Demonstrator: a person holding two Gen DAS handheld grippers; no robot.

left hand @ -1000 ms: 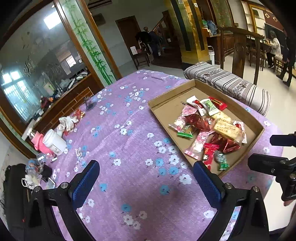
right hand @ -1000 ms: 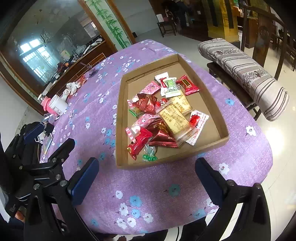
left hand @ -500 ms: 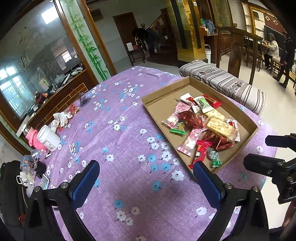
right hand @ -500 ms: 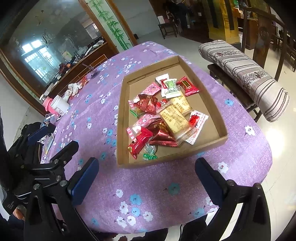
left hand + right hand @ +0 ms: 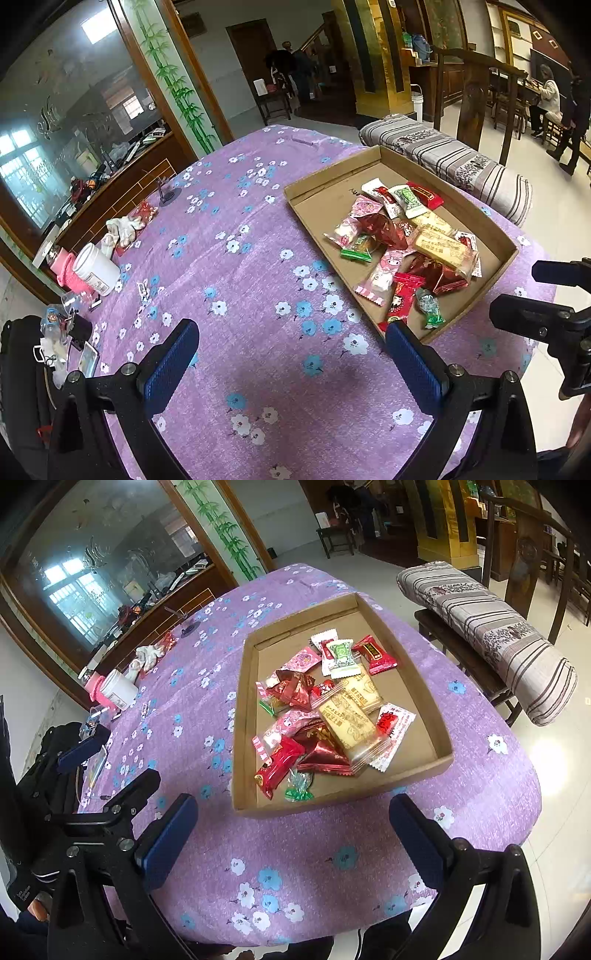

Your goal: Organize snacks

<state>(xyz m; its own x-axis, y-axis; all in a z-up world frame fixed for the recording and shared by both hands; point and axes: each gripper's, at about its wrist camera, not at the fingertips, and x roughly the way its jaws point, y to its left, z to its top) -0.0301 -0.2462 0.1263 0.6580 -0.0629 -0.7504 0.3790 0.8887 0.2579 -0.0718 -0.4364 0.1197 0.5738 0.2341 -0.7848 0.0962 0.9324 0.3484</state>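
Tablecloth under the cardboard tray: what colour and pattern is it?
The tablecloth is purple with small blue and white flowers; the right wrist view shows it best.

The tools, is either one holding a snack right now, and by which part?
Nothing is held. The left tool and right tool are both open above the tablecloth; the snacks lie in the box.

My left wrist camera looks forward from above the near edge of the purple flowered desk (image 5: 236,258), angled down, with the shallow brown cardboard tray (image 5: 325,206) off to its right. My right wrist camera sits further right and nearer, facing that tray (image 5: 245,709) almost head-on. Both views share the tray, the desk cloth, the white plastic jar (image 5: 96,268) (image 5: 120,690) and the striped grey bolster (image 5: 454,162) (image 5: 491,631) beyond.
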